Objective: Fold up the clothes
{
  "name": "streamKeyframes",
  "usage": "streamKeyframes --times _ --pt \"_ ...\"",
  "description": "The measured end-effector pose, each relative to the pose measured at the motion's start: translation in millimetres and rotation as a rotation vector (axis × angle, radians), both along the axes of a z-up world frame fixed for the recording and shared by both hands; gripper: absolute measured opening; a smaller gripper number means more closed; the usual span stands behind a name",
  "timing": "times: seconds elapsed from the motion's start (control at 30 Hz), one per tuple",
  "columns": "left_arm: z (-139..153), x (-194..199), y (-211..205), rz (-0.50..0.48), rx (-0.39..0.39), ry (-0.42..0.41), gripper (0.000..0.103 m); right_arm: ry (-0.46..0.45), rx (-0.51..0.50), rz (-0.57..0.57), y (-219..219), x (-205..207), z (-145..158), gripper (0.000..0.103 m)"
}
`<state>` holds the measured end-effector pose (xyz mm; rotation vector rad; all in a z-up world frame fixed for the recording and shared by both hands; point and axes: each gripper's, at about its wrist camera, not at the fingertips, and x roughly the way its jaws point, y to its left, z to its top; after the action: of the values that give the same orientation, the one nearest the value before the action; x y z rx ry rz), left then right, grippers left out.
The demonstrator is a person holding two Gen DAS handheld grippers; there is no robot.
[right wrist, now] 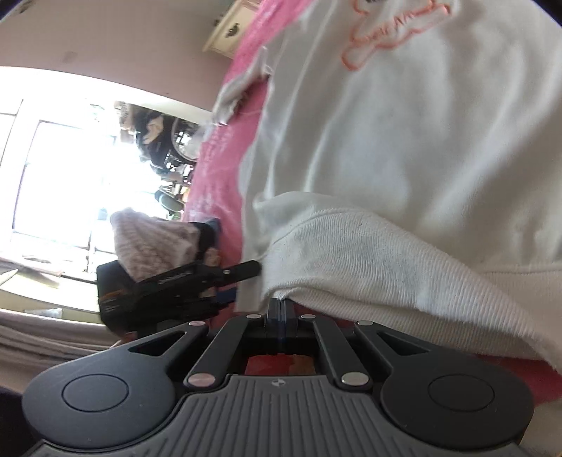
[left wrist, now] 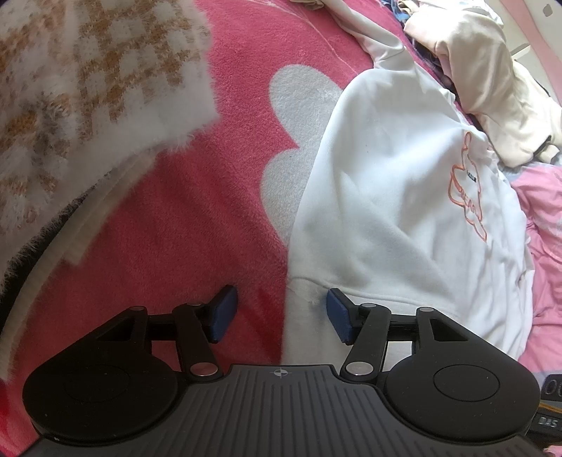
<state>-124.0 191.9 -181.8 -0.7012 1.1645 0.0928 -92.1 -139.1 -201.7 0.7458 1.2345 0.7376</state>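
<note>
A white sweatshirt [left wrist: 393, 197] with an orange outline print lies on a red fleece blanket [left wrist: 182, 218]. In the left wrist view my left gripper [left wrist: 281, 314] stands open. Its blue pads [left wrist: 223, 314] straddle the left corner of the ribbed hem without pressing on it. In the right wrist view my right gripper [right wrist: 280, 309] is shut, its tips pinching the edge of the ribbed hem [right wrist: 368, 260], which is raised off the blanket. The left gripper [right wrist: 242, 281] shows there too, at the sweatshirt's [right wrist: 404, 133] hem corner, held by a hand in a knit sleeve [right wrist: 151, 242].
A fuzzy tan-and-white checked sweater [left wrist: 80, 91] lies at the upper left of the blanket. A cream garment [left wrist: 491, 88] is heaped at the upper right, and pink bedding [left wrist: 544, 228] lies to the right. A bright window [right wrist: 63, 175] and a cream cabinet [right wrist: 228, 31] stand beyond the bed.
</note>
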Motion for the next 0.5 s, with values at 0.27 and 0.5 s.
streamKeyframes --times 0.27,0.5 --pt "0 0 -1 0.000 -0.001 -0.003 0.059 0.045 -0.061 0.032 -9 -6 -6 0.001" --pt "0 1 -3 0.008 -0.004 -0.003 0.059 0.079 -0.124 0.090 -4 -17 -14 0.001"
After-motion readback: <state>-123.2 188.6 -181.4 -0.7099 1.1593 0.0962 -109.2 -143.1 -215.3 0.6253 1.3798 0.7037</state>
